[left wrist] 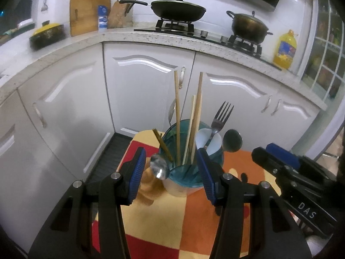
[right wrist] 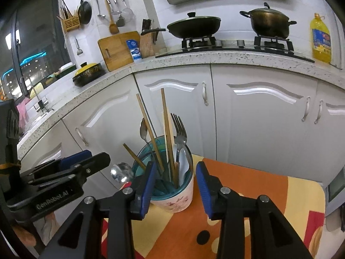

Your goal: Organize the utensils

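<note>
A utensil cup with a teal rim stands on a small table with an orange, yellow and red cloth. It holds wooden chopsticks, a fork, metal spoons and a white spoon. My left gripper is open, its pads on either side of the cup, nothing held. In the right wrist view the cup sits between the open pads of my right gripper, which is empty. The left gripper shows at the left there.
White cabinet doors stand close behind the table under a speckled counter. On it are a hob with a wok and a pot, an oil bottle, a cutting board and a knife block.
</note>
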Demonstrator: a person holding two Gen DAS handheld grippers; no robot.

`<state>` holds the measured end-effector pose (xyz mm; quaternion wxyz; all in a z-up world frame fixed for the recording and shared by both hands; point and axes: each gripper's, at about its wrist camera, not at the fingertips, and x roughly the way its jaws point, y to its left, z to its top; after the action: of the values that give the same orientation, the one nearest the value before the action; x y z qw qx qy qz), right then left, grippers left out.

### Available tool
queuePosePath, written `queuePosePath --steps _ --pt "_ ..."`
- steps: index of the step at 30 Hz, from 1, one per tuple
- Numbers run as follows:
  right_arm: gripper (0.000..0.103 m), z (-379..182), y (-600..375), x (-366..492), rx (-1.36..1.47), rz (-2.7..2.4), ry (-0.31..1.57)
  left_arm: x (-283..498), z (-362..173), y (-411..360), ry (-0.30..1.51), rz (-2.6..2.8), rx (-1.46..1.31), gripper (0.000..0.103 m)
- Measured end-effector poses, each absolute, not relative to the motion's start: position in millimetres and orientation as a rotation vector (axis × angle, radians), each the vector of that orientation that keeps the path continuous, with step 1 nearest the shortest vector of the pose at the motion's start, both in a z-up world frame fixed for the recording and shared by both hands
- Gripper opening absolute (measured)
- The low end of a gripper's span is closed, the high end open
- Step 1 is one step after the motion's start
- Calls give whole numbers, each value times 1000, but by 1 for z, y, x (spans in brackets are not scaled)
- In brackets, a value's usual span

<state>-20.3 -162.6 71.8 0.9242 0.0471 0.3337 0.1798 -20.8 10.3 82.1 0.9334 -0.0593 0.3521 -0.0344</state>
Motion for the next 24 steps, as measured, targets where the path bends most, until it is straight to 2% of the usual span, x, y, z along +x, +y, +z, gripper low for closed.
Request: queuePosePath --steps 24 --pt "39 73 -157 -38 101 328 706 -51 91 8 670 3 -73 48"
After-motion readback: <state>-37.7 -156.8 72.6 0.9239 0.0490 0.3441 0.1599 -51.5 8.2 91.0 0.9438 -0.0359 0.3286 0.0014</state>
